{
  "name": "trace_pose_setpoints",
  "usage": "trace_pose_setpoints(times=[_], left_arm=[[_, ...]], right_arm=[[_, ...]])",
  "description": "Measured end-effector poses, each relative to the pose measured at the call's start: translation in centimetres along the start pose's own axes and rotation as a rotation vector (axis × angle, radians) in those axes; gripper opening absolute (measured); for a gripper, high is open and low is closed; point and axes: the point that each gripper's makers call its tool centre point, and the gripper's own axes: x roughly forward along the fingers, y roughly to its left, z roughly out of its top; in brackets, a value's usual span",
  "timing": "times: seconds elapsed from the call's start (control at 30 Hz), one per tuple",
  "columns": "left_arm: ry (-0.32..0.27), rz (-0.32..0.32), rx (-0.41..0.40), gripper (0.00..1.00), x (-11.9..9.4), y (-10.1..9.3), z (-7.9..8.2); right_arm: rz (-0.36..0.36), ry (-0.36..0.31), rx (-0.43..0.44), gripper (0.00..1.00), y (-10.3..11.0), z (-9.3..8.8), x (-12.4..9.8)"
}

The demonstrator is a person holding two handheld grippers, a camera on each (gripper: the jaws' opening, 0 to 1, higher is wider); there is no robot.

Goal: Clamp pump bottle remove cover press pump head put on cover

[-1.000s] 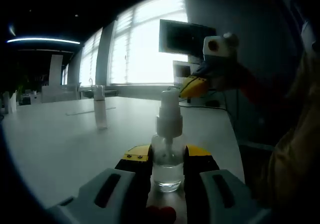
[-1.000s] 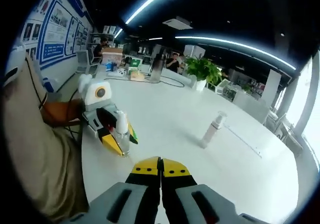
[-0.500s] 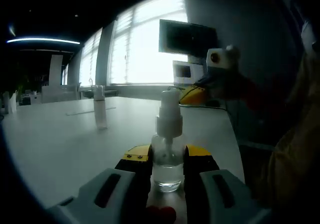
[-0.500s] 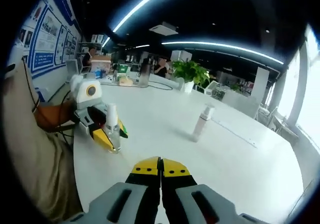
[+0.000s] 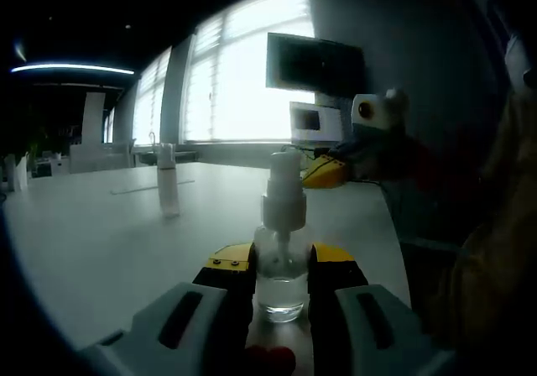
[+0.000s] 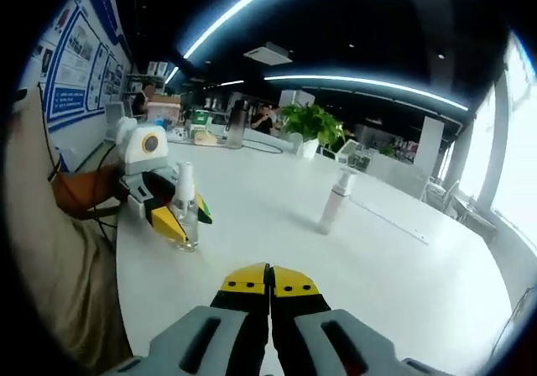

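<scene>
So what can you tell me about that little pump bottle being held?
The pump bottle is small, of clear plastic, with clear contents low inside and a white pump head on top. It stands upright on the white table, clamped at its body between the left gripper's yellow-tipped jaws.

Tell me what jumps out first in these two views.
The clear pump bottle, clamped upright between the yellow-tipped jaws of the left hand-held gripper, sits dead centre in the left gripper view. In the right gripper view, the right hand-held gripper is shut on nothing over the white table. A second white bottle stands alone farther out on that table.
</scene>
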Motion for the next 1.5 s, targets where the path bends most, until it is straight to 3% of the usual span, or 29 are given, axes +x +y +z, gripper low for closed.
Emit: trace_pose_setpoints(times=[0.97, 1.5], left_arm=[[0.000, 0.001, 0.000, 0.15, 0.0, 0.1, 0.0], [0.000, 0.000, 0.000, 0.15, 0.0, 0.0, 0.0]], right_arm=[[-0.071, -0.145, 0.125, 0.00, 0.8, -1.0, -0.1], [-0.070, -0.139, 0.138, 0.00, 1.5, -2.2, -0.1]])
